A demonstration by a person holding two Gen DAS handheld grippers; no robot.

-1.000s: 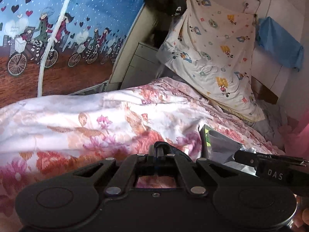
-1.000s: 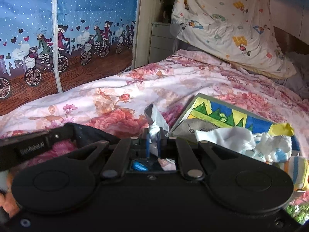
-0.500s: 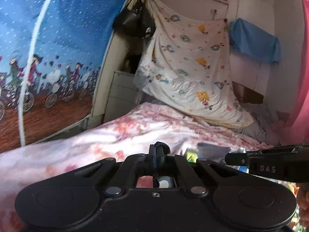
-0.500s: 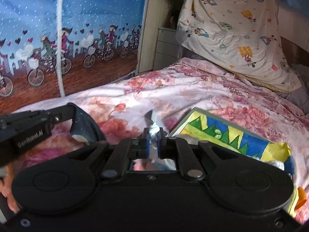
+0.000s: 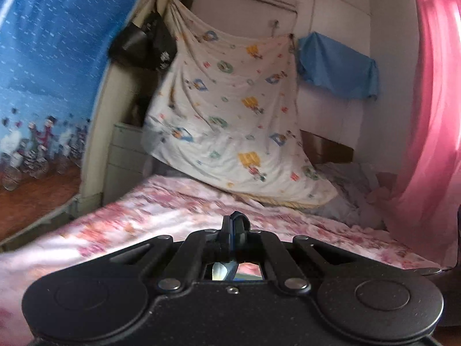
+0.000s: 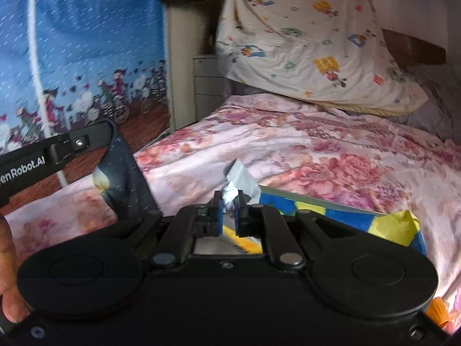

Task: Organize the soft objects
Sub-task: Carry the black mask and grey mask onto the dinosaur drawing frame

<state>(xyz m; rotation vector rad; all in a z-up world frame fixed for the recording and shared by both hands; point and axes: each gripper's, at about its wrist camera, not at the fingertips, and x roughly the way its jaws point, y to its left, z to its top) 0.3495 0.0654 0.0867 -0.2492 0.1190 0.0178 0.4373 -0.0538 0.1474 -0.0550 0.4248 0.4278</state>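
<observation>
My left gripper (image 5: 234,225) is shut, with a sliver of dark blue cloth pinched at its tips. In the right wrist view the left gripper (image 6: 108,132) reaches in from the left, and a dark navy cloth (image 6: 126,176) hangs from it over the floral quilt (image 6: 317,150). My right gripper (image 6: 229,199) is shut on a crumpled grey-white cloth corner (image 6: 240,177). I cannot tell whether the navy and grey parts are one piece. Behind the right gripper a blue, yellow and green patterned cloth (image 6: 331,212) lies on the quilt with a yellow cloth (image 6: 400,225) on it.
A cartoon-print sheet (image 5: 230,121) hangs over the head of the bed. A blue cloth (image 5: 337,69) hangs on the wall, and a pink curtain (image 5: 426,121) is on the right. A blue bicycle-print panel (image 6: 72,57) and white drawers (image 6: 207,83) stand on the left. A hand (image 6: 5,262) shows at the left edge.
Both grippers have risen and moved along the bed, still shut on cloth. The left view swung up from the quilt to the wall. The white socks left the right view.
</observation>
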